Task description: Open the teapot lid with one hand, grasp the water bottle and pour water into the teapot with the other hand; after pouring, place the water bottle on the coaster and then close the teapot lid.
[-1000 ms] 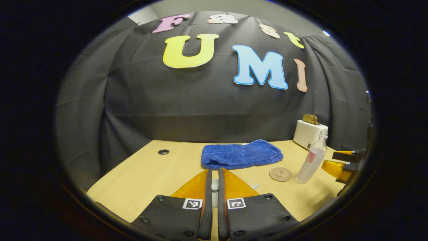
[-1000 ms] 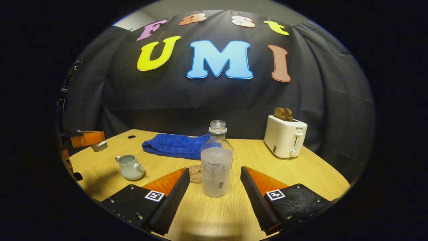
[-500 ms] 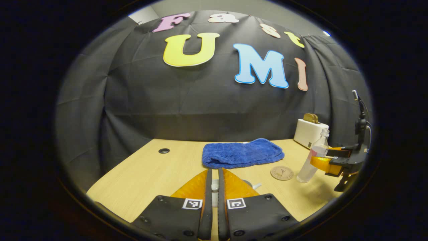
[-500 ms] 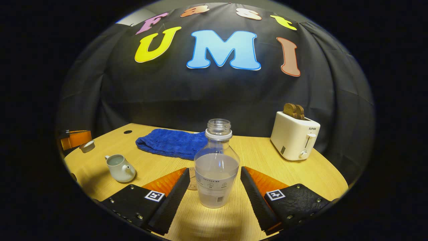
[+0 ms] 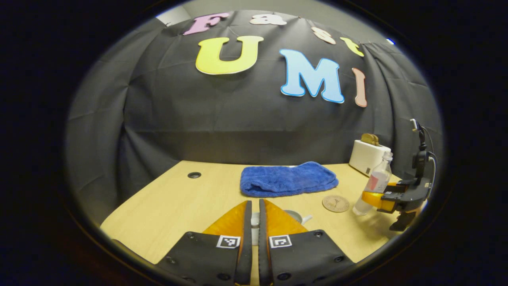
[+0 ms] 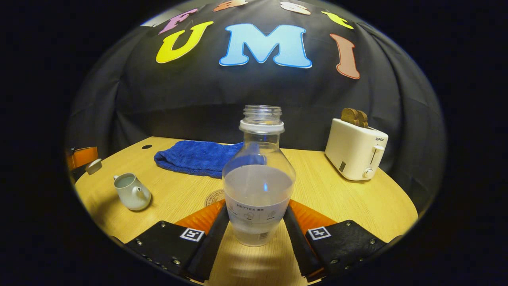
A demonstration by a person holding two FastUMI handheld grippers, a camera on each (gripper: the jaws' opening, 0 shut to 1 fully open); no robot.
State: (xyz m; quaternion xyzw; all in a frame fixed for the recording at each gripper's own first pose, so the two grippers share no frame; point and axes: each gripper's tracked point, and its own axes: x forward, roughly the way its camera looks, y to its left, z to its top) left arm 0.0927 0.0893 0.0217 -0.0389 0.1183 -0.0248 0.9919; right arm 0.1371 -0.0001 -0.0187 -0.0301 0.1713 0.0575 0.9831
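My right tool (image 6: 256, 222) pinches the water bottle (image 6: 258, 186) low; my left tool (image 5: 254, 226) grips the teapot lid (image 6: 93, 166). Lift upright, slowly.

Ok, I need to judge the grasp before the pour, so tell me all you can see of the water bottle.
The water bottle is clear plastic with a wide body, narrow neck, white collar ring and no cap. It stands upright on the wooden table, over half full of water, a label around its lower body. The right tool has a finger against each side of it, low down. The coaster lies just behind it.
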